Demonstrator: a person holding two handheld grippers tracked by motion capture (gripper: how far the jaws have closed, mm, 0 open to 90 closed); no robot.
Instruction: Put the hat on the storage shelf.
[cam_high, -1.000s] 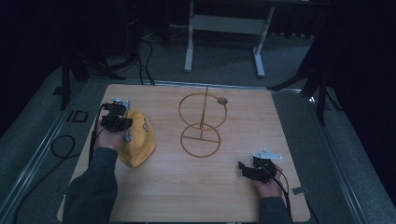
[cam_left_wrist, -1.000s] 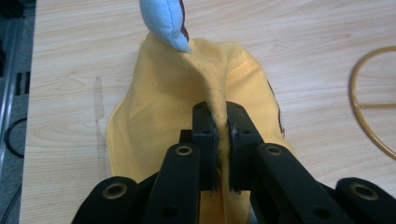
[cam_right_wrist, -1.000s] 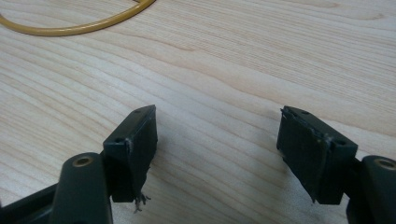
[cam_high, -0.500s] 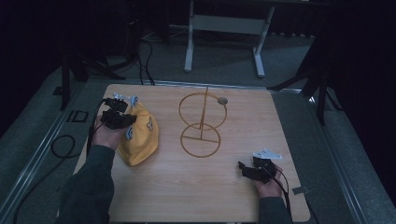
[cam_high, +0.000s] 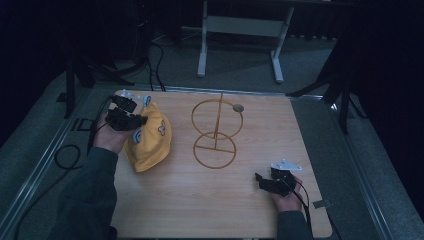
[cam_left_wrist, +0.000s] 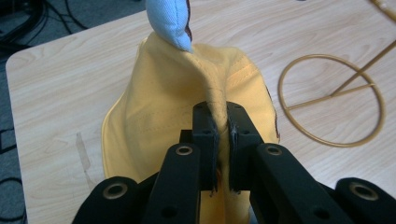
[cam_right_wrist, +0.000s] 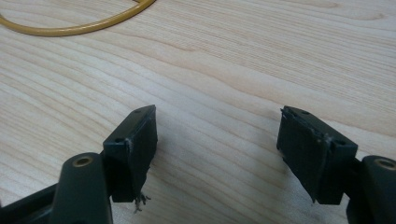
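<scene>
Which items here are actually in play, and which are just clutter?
In play:
- yellow cap, a fold pinched in the left gripper
- gold wire stand, likely where the cap goes
- right gripper, open, over the bare table

Just lying about:
- white frame beyond the table
- floor cables

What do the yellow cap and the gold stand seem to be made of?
The cap looks like woven cotton, matte: stitched seams show, and it folds where the left claw pinches it. The stand looks like thin metal wire with a shiny gold finish, probably painted or plated.
</scene>
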